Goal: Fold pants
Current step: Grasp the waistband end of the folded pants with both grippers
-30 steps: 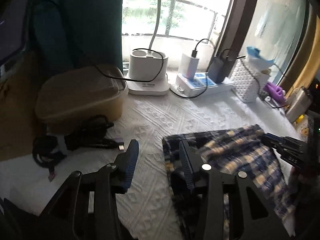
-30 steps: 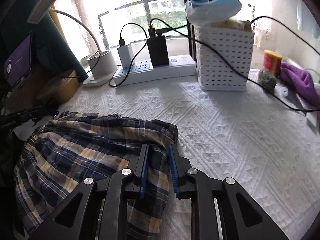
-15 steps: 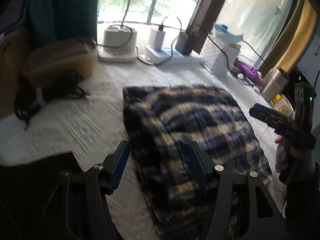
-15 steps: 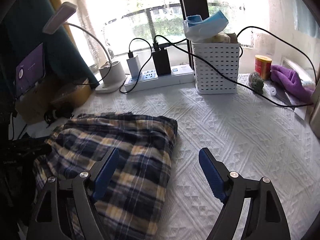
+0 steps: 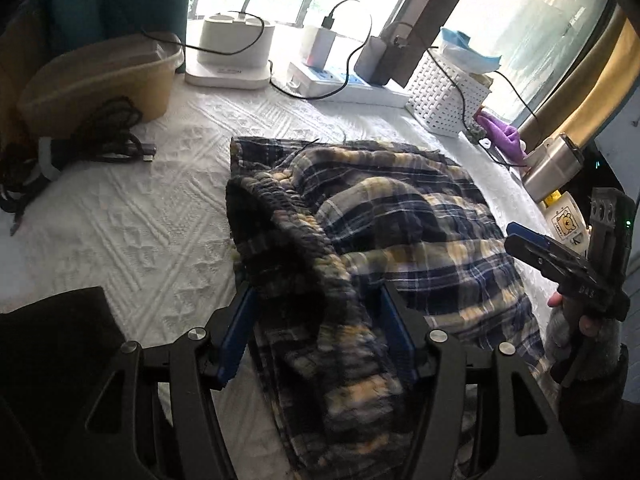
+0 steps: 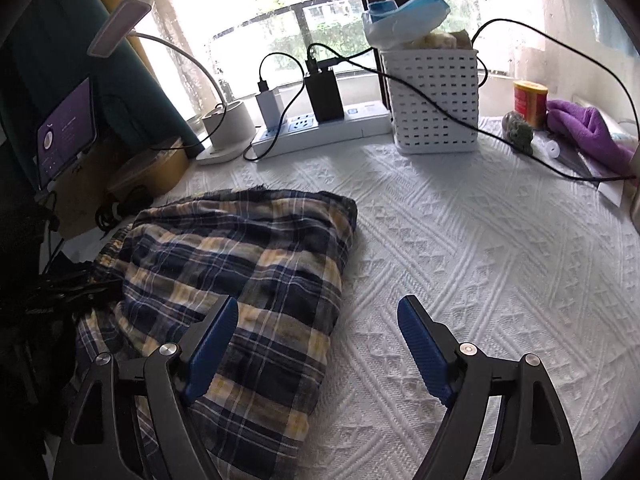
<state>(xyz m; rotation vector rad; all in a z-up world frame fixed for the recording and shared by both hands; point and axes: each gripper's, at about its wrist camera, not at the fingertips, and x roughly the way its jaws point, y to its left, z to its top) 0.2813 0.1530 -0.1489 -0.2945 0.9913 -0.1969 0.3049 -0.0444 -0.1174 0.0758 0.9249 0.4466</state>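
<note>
The plaid pants (image 5: 400,216) lie folded into a thick bundle on the white textured table (image 6: 480,260), in front of the white power strip (image 6: 320,128) and to the left of the white perforated basket (image 6: 434,100).

The left tongs (image 5: 316,332) have their jaws part open on either side of the gathered elastic waistband (image 5: 288,216), which humps up between the blue pads; the pads do not appear to press on it. The right tongs (image 6: 316,344) gape wide and hold nothing: one pad hovers over the bundle's right edge, the other over bare table.

The step in hand looks like settling the fold. To do it well, the raised waistband should be pressed flat and squared with the layers below, with the cloth left lying rather than dragged (a snagged pad would undo the fold).

The left wrist view shows the lumpy waistband and the person's hand (image 5: 576,320) gripping the other tool; both are lost from the right wrist view. The right wrist view alone shows the bundle's neat right edge, the desk lamp's head (image 6: 120,24) and the lit tablet screen (image 6: 66,132) left of the power strip.
</note>
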